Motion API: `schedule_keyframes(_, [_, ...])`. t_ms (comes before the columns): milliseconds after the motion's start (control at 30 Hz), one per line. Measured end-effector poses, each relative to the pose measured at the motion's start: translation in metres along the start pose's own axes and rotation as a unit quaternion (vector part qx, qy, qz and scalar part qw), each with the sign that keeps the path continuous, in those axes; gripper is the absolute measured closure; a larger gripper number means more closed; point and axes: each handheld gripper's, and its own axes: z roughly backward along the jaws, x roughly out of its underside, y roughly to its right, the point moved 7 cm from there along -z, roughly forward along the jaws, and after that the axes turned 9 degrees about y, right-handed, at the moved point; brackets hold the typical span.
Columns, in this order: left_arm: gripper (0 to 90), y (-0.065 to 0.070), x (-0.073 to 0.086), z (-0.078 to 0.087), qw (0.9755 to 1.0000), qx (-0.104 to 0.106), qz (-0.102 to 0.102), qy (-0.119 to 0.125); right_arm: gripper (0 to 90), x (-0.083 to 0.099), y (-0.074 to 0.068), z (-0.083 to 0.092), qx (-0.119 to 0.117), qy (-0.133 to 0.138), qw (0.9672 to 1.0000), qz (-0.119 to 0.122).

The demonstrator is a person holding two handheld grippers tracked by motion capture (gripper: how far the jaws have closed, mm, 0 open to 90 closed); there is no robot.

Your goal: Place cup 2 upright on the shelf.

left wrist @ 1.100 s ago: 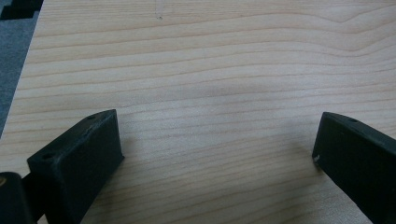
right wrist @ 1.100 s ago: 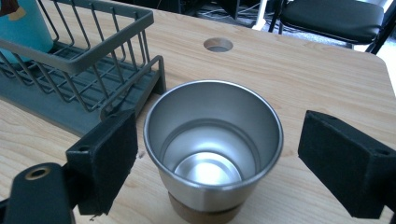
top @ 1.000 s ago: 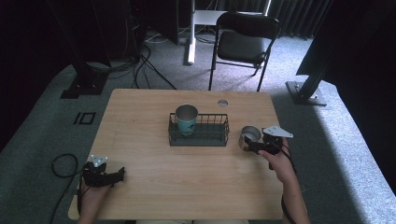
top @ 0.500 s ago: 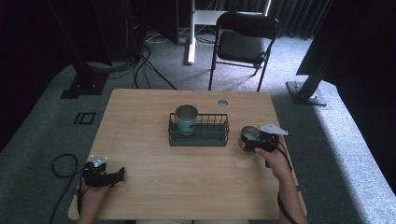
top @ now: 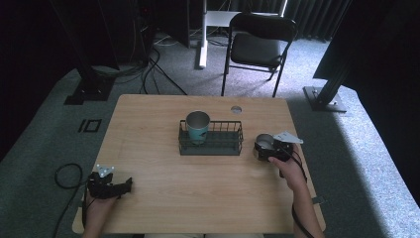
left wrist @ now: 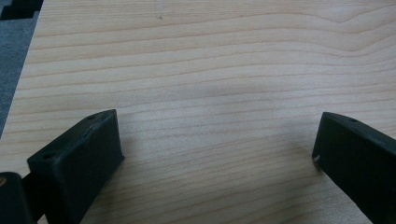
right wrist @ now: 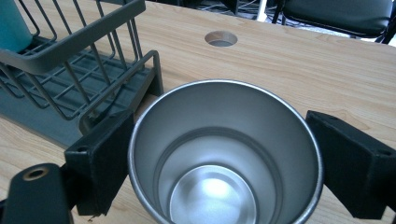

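A bare steel cup (right wrist: 219, 135) sits between the jaws of my right gripper (right wrist: 229, 156), which is shut on it from both sides. In the high view that cup (top: 264, 141) and the right gripper (top: 270, 148) are just off the right end of a dark wire rack (top: 218, 145). A teal cup with a steel rim (top: 198, 127) stands upright in the rack's left part. My left gripper (top: 124, 186) rests near the table's front left corner. It is open, with only bare wood between its jaws (left wrist: 215, 154).
The wire rack (right wrist: 70, 60) lies close to the left of the held cup. A round cable hole (top: 236, 109) is in the wooden table (top: 148, 124) behind the rack. A black chair (top: 257, 44) stands beyond the far edge.
The right gripper with the steel cup has shifted slightly away from me and toward the rack. The left gripper has stayed put.
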Motion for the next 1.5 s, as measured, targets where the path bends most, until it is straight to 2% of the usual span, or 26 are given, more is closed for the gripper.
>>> schedule_keyframes(167, [1.9, 0.000, 0.000, 0.000, 1.0000, 0.000, 0.000, 0.000, 12.1, 0.000, 0.000, -0.001, 0.000, 0.001, 1.0000, -0.004])
schedule_keyframes(267, [1.9, 0.000, 0.000, 0.000, 1.0000, 0.000, 0.000, 0.000, 12.8, -0.001, 0.000, -0.001, 0.000, 0.006, 1.0000, 0.005])
schedule_keyframes(467, [1.9, 0.000, 0.000, 0.000, 1.0000, 0.000, 0.000, 0.000, 13.0, -0.001, 0.000, 0.001, -0.004, 0.005, 0.9999, -0.012])
schedule_keyframes(667, [1.9, 0.000, 0.000, 0.000, 1.0000, 0.000, 0.000, 0.000, 13.0, -0.006, 0.001, 0.003, -0.001, 0.004, 0.9999, -0.017])
schedule_keyframes(833, [1.9, 0.000, 0.000, 0.000, 1.0000, 0.000, 0.000, 0.000, 13.0, -0.013, 0.006, 0.007, 0.010, 0.006, 0.9997, -0.023])
schedule_keyframes(1200, [1.9, 0.000, 0.000, 0.000, 1.0000, 0.000, 0.000, 0.000, 13.1, -0.028, 0.011, 0.017, 0.020, 0.009, 0.9996, -0.017])
schedule_keyframes(1500, [1.9, 0.000, 0.000, 0.000, 1.0000, 0.000, 0.000, 0.000, 13.1, -0.042, 0.010, 0.023, 0.017, 0.014, 0.9997, -0.010])
